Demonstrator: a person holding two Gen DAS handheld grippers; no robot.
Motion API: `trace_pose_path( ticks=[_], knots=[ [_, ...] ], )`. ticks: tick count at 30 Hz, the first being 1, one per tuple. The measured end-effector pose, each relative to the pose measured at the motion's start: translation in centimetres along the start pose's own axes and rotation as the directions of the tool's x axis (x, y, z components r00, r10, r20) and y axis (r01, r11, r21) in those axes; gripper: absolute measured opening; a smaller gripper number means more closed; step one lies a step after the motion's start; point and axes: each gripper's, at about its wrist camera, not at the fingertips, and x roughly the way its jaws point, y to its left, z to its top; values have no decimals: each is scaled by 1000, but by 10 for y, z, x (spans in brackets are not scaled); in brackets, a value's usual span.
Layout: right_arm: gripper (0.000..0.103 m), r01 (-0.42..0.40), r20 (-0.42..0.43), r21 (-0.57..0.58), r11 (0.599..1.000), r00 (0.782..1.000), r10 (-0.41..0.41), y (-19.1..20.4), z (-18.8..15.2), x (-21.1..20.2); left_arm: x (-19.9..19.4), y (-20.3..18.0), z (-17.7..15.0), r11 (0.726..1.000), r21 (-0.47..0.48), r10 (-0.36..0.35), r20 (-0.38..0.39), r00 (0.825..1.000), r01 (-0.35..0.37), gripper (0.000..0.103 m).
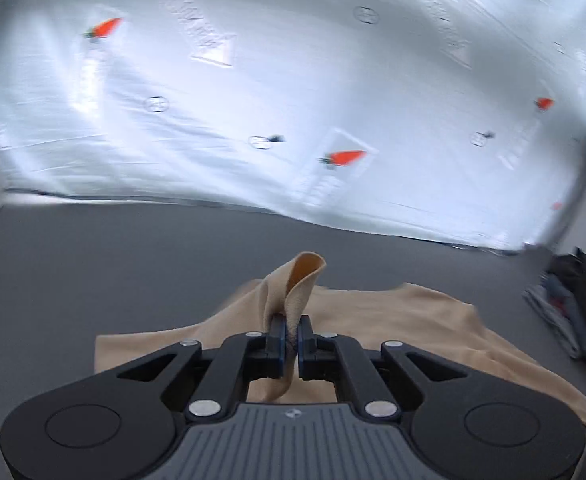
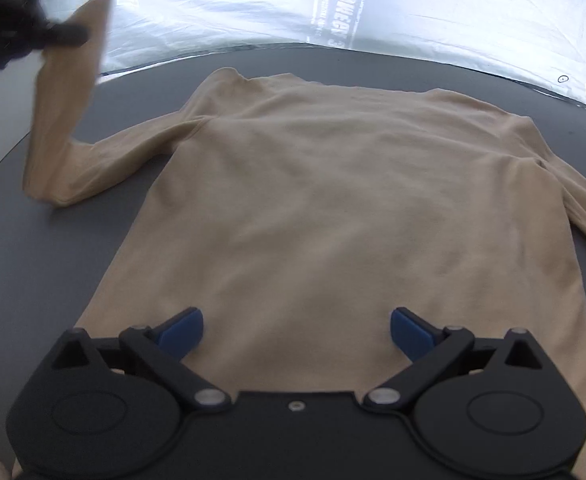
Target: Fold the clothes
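left claw (image 1: 289, 338) is pinched on the sleeve (image 1: 293, 284) of the tan shirt (image 2: 333, 200) – right claw (image 2: 297, 330) is spread, empty; thin cloth could be lost from so small a pinch.

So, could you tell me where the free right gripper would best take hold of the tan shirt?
Probably at the bottom hem of the tan shirt, approached from the near edge. The right gripper hangs open directly over that hem, which lies flat on the grey table. The left gripper already pinches one sleeve cuff, raised off the table.
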Motion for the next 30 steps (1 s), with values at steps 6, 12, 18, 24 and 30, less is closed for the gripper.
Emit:
trace_pose_path(
  ticks=[6, 12, 18, 24, 30],
  knots=[
    [100, 123, -6, 82, 989, 992, -123, -61, -30, -32, 23, -185, -28, 899, 261, -322, -150, 935, 351, 67],
    [86, 223, 6, 49, 974, 975, -223, -89, -53, -53, 16, -165, -82, 942, 258, -155, -232, 960, 215, 75],
    [60, 320, 133, -362, 875, 947, -291, -62, -46, -49, -11, -64, -111, 972, 154, 217, -289, 933, -178, 74],
    [55, 253, 157, -634, 731, 967, -199, -53, -31, -28, -49, -23, -149, 941, -66, 279, -404, 871, -331, 75],
    [34, 160, 126, -709, 687, 987, -99, -65, -14, -18, -56, -33, -181, 913, -136, 286, -457, 842, -384, 72]
  ],
)
